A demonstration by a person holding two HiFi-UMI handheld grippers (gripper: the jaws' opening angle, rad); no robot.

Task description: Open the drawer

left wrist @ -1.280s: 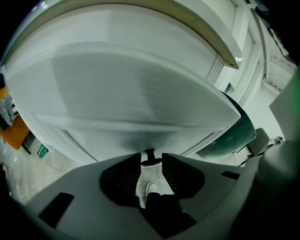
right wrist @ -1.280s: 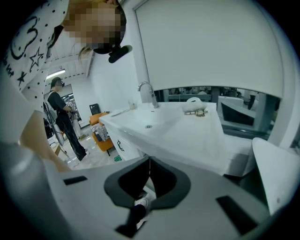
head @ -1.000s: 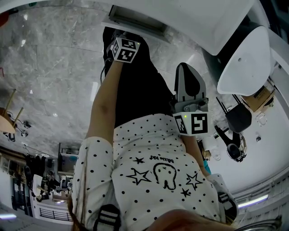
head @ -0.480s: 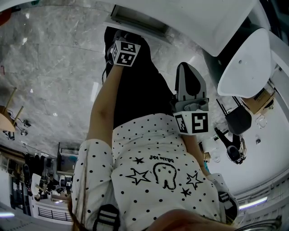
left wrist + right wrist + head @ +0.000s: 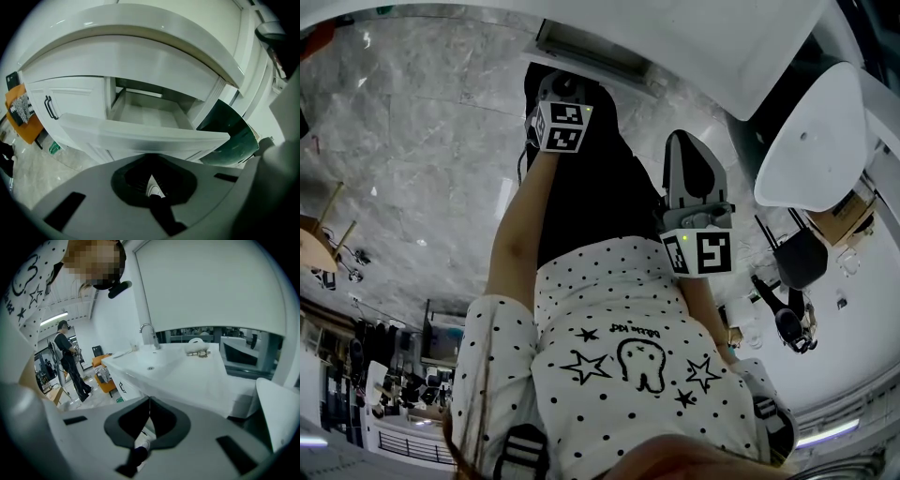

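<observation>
- The left tongs (image 5: 151, 161) have just been closing and are now shut, with nothing between them.
- The right tongs (image 5: 149, 401) are closed and empty.
- The drawer (image 5: 140, 133) is pulled out beneath the white tabletop (image 5: 140, 28), just ahead of the left tongs.

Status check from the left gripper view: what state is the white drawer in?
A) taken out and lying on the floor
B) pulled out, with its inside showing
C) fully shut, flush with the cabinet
B: the drawer has its front panel standing well forward of the cabinet, and the drawer's open inside shows behind that panel.
</observation>
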